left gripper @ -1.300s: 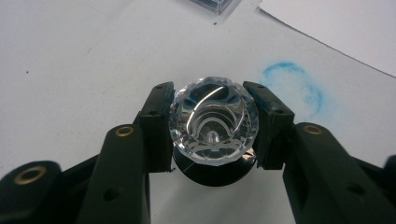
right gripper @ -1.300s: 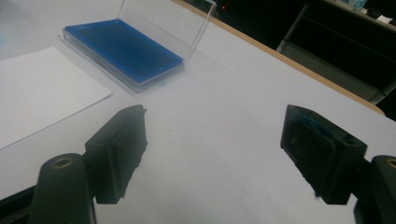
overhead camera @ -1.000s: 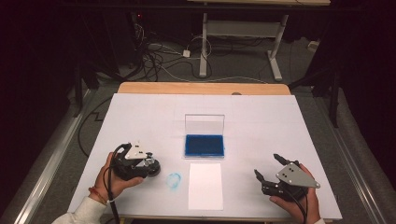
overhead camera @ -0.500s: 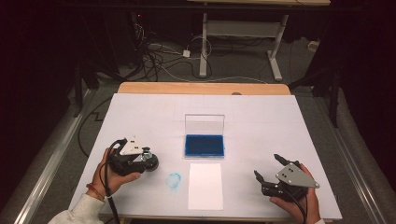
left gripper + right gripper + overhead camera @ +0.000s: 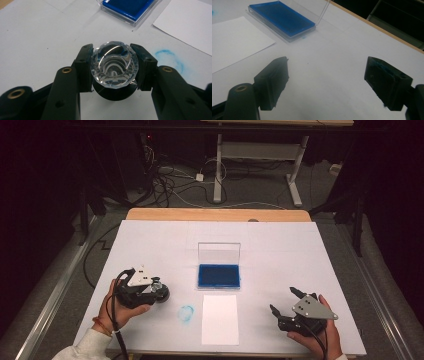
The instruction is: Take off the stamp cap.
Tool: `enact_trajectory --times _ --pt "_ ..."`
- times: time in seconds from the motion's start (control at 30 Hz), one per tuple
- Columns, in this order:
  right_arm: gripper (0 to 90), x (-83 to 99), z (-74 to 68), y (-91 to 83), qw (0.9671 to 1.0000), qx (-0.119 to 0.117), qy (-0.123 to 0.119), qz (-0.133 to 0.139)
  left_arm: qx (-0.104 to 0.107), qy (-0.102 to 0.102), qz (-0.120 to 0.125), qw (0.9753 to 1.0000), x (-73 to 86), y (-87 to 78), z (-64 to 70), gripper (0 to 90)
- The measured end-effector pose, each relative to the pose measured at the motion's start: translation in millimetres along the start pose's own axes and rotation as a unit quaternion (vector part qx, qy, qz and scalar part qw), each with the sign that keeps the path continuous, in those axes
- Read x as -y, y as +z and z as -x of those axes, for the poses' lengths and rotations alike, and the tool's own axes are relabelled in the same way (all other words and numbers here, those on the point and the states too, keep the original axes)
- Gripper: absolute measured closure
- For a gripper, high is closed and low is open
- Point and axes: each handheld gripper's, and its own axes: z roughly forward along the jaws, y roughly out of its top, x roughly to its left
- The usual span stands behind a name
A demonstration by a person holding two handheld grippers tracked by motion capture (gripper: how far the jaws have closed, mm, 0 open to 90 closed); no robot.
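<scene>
Desk (image 5: 150, 240): carrying all items. Paper (image 5: 220, 319): lying near edge, awaiting print. Ink pad (image 5: 218, 275): sitting uncovered, ready for inking. Left tongs (image 5: 113, 68): clenching stamp (image 5: 113, 65) by faceted knob, left of smudge (image 5: 186, 313). Right tongs (image 5: 325, 82): resting released, idle.

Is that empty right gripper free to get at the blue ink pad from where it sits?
Probably yes. The right gripper is open and holds nothing, and bare table lies between it and the ink pad, whose clear lid stands open behind it.
</scene>
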Motion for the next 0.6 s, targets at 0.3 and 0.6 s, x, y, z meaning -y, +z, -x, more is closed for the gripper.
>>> enact_trajectory --times 0.3,0.6 --pt "17.4 -16.4 0.5 11.9 0.9993 -0.034 0.001 0.017 0.008 0.003 0.029 0.9995 -19.9 3.7 2.4 54.6" --pt "17.5 -43.1 -12.8 37.8 0.997 -0.07 -0.006 0.031 0.045 0.002 0.072 0.9964 -56.7 14.4 9.6 54.6"
